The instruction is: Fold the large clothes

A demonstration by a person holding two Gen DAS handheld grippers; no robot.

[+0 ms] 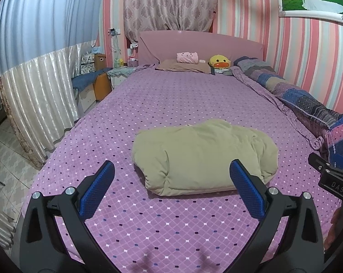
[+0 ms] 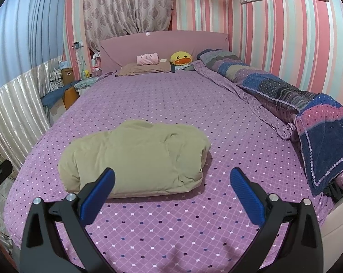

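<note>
An olive-green garment (image 1: pixel 203 157) lies folded into a thick bundle on the purple diamond-patterned bed (image 1: pixel 171 100). It also shows in the right wrist view (image 2: pixel 137 157) on the bed (image 2: pixel 171 104). My left gripper (image 1: pixel 171 170) is open and empty, held above the bed just in front of the bundle. My right gripper (image 2: pixel 171 177) is open and empty, in front of the bundle's right end. Part of the right gripper's body shows at the right edge of the left wrist view.
A rolled patchwork quilt (image 1: pixel 308 100) lies along the bed's right side by the striped wall. Pillows and a yellow duck plush (image 1: pixel 219 62) sit at the headboard. Curtains (image 1: pixel 34 91), boxes and a bedside table stand left of the bed.
</note>
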